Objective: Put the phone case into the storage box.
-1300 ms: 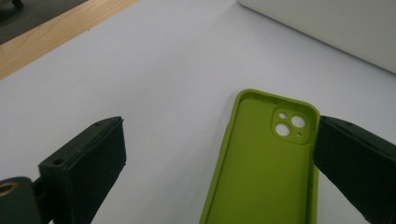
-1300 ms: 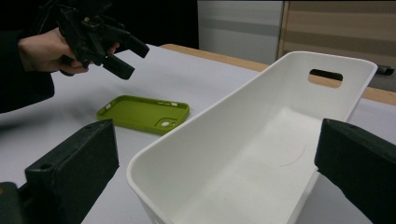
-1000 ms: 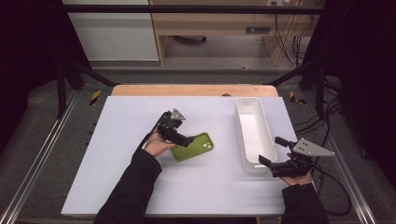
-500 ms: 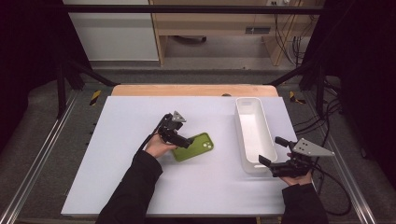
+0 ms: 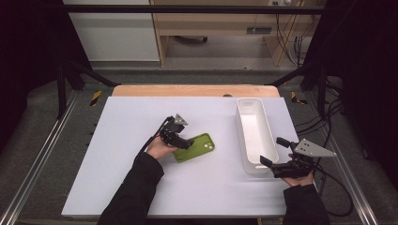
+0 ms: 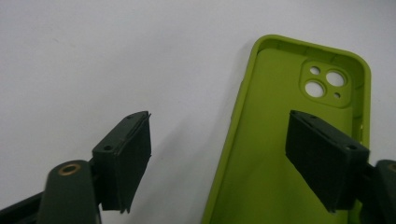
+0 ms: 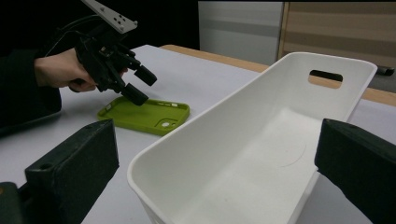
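the white desk (image 5: 117, 178) carries a long white bin (image 5: 255, 133) at right and a green case (image 5: 194, 147) mid-desk, hollow side up. left gripper (image 6: 219, 158) straddles its long edge, jaws apart; right gripper (image 5: 280, 162), jaws apart, flanks the bin's near end. the case looks light, bendy, slightly grippy: pinch one side wall.

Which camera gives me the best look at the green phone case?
The left gripper view: the green phone case is close up, hollow side up, camera cutout clear, one jaw over it. The high view shows it whole but small on the table beside the left gripper. The right gripper view shows it edge-on.
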Demonstrator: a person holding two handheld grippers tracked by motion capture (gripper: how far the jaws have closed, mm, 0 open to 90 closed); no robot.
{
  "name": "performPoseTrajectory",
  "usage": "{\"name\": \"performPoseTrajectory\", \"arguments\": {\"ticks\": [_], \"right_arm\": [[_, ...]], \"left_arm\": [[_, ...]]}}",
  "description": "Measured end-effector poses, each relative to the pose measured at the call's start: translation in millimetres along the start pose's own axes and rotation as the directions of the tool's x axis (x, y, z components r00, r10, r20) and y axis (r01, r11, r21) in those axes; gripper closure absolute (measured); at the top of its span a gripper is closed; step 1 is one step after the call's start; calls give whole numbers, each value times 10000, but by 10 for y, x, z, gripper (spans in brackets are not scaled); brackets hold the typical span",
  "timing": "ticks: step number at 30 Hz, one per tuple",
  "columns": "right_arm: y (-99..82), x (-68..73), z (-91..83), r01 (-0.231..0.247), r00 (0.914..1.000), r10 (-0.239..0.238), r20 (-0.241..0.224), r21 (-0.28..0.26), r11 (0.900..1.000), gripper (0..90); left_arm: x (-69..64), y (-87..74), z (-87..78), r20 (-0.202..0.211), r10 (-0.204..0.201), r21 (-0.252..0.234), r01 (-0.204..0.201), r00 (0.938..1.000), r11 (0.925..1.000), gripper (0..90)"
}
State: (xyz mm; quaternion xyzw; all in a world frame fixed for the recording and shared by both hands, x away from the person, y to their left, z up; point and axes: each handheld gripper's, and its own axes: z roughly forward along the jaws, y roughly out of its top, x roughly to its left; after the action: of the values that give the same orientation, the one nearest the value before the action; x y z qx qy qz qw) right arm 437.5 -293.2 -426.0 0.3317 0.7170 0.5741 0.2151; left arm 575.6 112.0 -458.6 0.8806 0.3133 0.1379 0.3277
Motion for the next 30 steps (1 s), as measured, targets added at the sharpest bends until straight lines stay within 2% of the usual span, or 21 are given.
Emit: {"name": "performPoseTrajectory", "arguments": {"ticks": [10, 20, 30], "right_arm": [[0, -1, -1, -4, 10000, 4, 5, 8, 10000, 2], [-1, -1, 1, -3, 10000, 3, 7, 16, 10000, 2], [-1, 0, 2, -6, 10000, 6, -2, 6, 10000, 2]], "left_arm": [[-2, -27, 24, -113, 118, 135, -117, 9999, 9998, 435], [33, -79, 22, 67, -4, 211, 3, 10000, 9998, 604], [40, -78, 22, 267, -108, 208, 102, 9996, 9997, 702]]}}
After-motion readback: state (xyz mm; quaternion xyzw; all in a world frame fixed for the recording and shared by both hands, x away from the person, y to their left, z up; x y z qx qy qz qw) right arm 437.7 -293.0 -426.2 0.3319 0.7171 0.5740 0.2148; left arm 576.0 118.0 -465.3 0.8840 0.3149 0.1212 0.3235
